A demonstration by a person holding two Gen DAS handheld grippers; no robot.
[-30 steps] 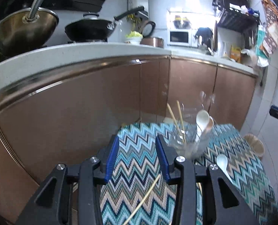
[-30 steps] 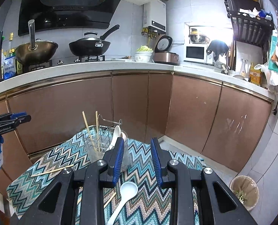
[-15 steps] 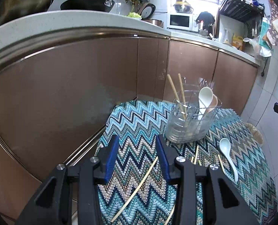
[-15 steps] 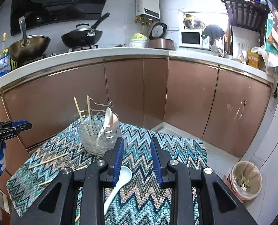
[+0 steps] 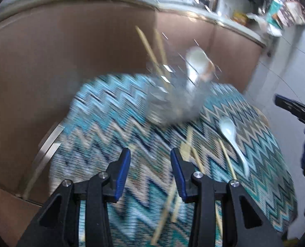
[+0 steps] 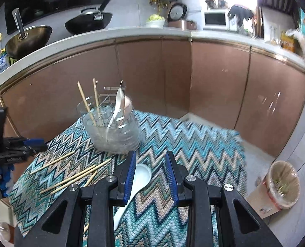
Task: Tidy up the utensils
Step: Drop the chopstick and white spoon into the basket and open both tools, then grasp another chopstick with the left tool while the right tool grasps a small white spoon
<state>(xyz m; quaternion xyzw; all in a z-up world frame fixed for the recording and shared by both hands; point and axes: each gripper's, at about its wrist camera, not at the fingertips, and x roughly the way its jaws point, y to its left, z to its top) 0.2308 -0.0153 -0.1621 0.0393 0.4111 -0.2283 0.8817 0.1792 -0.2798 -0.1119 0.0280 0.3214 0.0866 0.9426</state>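
Note:
A clear holder (image 6: 111, 131) (image 5: 173, 105) stands on the zigzag cloth (image 6: 193, 144) with two chopsticks (image 6: 86, 103) and two spoons in it. A loose white spoon (image 6: 140, 179) (image 5: 229, 131) lies on the cloth, just left of and under my right gripper (image 6: 150, 156), whose jaws stand apart with nothing between them. Several loose chopsticks (image 6: 74, 175) (image 5: 191, 150) lie on the cloth. My left gripper (image 5: 150, 154) hovers open over the cloth, empty, with chopsticks just beyond and below its right finger. The left wrist view is motion-blurred.
Brown cabinet fronts (image 6: 214, 78) under a white counter curve behind the table. Pans (image 6: 88, 20) sit on the stove. A bin (image 6: 284, 183) with a liner stands on the floor at the right. The left gripper (image 6: 12, 148) shows at the left edge of the right wrist view.
Both grippers have sunk and tipped down toward the cloth. The holder, spoon and chopsticks now sit higher and larger in both views. Neither jaw gap has changed.

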